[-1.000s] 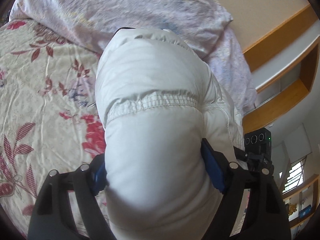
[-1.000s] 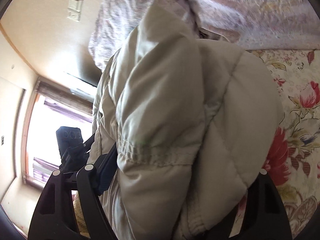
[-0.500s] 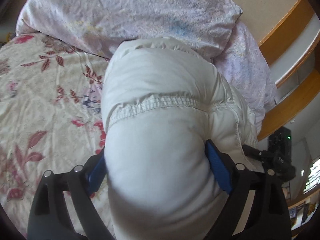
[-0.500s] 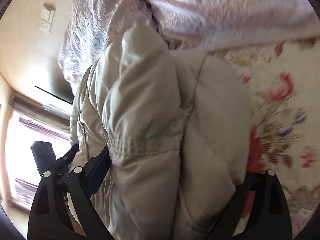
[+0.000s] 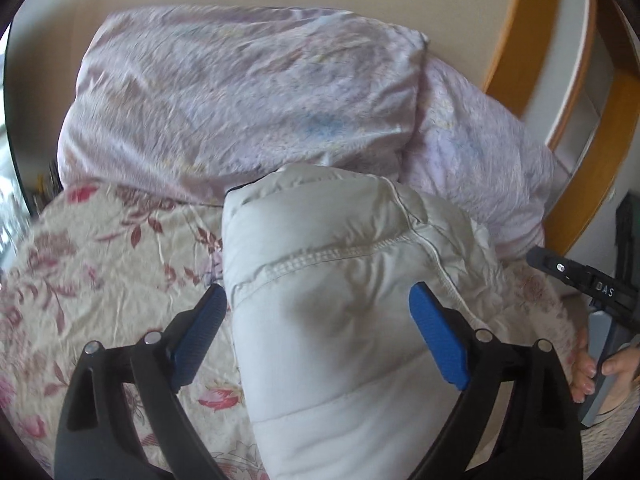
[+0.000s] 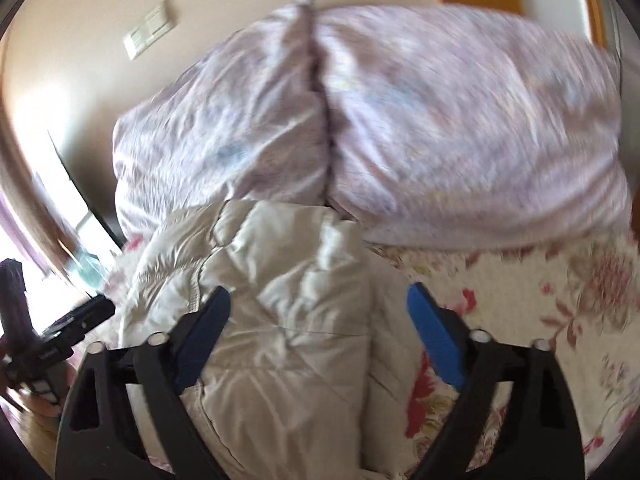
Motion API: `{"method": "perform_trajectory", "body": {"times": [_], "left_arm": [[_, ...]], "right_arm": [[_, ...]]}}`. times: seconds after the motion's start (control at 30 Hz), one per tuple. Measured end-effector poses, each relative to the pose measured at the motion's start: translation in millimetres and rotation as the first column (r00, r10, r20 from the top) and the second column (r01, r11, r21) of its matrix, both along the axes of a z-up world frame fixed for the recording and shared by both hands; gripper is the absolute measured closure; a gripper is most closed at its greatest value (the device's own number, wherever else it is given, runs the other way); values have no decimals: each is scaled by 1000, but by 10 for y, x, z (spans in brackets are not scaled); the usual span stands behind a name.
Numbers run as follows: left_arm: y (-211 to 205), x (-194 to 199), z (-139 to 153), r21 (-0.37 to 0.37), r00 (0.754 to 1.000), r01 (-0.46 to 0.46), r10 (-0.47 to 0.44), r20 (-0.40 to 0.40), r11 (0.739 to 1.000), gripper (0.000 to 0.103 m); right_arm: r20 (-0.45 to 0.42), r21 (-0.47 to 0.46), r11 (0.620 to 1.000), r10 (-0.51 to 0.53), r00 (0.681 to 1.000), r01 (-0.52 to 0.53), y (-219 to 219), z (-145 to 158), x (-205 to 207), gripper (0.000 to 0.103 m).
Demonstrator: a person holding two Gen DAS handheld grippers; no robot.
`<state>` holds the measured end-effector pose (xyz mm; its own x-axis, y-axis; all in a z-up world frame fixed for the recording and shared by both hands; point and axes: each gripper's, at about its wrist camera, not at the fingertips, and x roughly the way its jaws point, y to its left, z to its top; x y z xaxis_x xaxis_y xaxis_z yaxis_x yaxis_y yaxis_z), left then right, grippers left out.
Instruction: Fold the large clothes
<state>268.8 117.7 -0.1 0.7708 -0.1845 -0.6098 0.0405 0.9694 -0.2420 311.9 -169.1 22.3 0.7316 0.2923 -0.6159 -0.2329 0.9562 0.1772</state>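
Note:
A puffy white down jacket [image 5: 332, 280] lies folded in a thick bundle on the floral bedspread [image 5: 100, 264], its far end against the pillows. My left gripper [image 5: 320, 312] is open, its blue pads on either side of the bundle with a gap on the left. In the right wrist view the same jacket [image 6: 280, 300] lies between the fingers of my right gripper [image 6: 320, 312], which is open too. The bundle's near end is hidden below both views.
Two lilac pillows [image 5: 240, 92] lie at the head of the bed against a beige wall. A wooden shelf unit [image 5: 568, 92] stands at the right. The right gripper and the hand holding it [image 5: 592, 360] show at the left view's right edge. A wall switch [image 6: 148, 34] is upper left.
Both grippers have opened and let the jacket bundle go. Both have drawn back and tilted up, so more of the pillows and wall shows.

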Motion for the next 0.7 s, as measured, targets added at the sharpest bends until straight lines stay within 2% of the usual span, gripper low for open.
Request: {"method": "perform_trajectory", "body": {"times": [0.07, 0.2, 0.27, 0.37, 0.47, 0.7], "left_arm": [[-82, 39, -7, 40, 1000, 6, -6, -3, 999, 11], [-177, 137, -32, 115, 1000, 3, -4, 6, 993, 11], [-216, 177, -39, 151, 1000, 5, -8, 18, 989, 11], [-287, 265, -77, 200, 1000, 8, -12, 19, 980, 11], [-342, 374, -186, 226, 1000, 9, -9, 1, 974, 11], [-355, 492, -363, 190, 1000, 18, -18, -2, 982, 6]], "right_arm": [[25, -63, 998, 2, 1000, -1, 174, 15, 142, 40], [69, -106, 994, 24, 997, -17, 405, -112, 224, 53], [77, -149, 988, 51, 996, -39, 483, -154, 264, 70], [81, -223, 974, 58, 995, -39, 565, -246, 361, 80], [82, -223, 975, 43, 996, -24, 523, -339, 439, 85], [48, -212, 977, 1, 999, 9, 375, -659, 627, 86]]}}
